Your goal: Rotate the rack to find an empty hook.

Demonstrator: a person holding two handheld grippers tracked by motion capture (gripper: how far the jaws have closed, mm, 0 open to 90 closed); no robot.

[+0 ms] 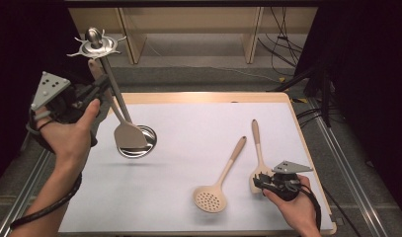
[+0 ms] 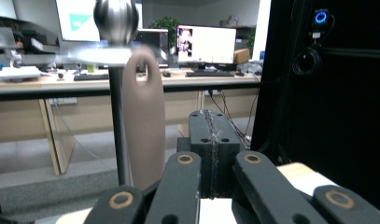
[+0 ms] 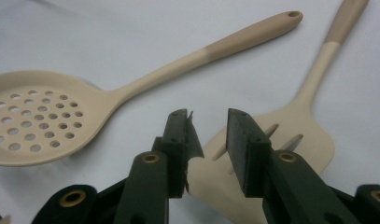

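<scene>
Utensils on the counter, rack stand lifted at left.

Near: right tongs part open, empty, hovering over the slotted spatula; skimmer just beside. Both look light, stiff, a little slick; take them mid-handle. Farther: left tongs clamped shut beside the steel stand, which carries a hung spatula; what they pinch I cannot tell. Top-heavy, likely to swing.

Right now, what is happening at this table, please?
A person works with two hand-held grippers. The left gripper, jaws shut, is up beside the metal hanging stand, where a beige spatula hangs. The right gripper rests open over a slotted turner. A perforated spoon lies on the white mat.
</scene>
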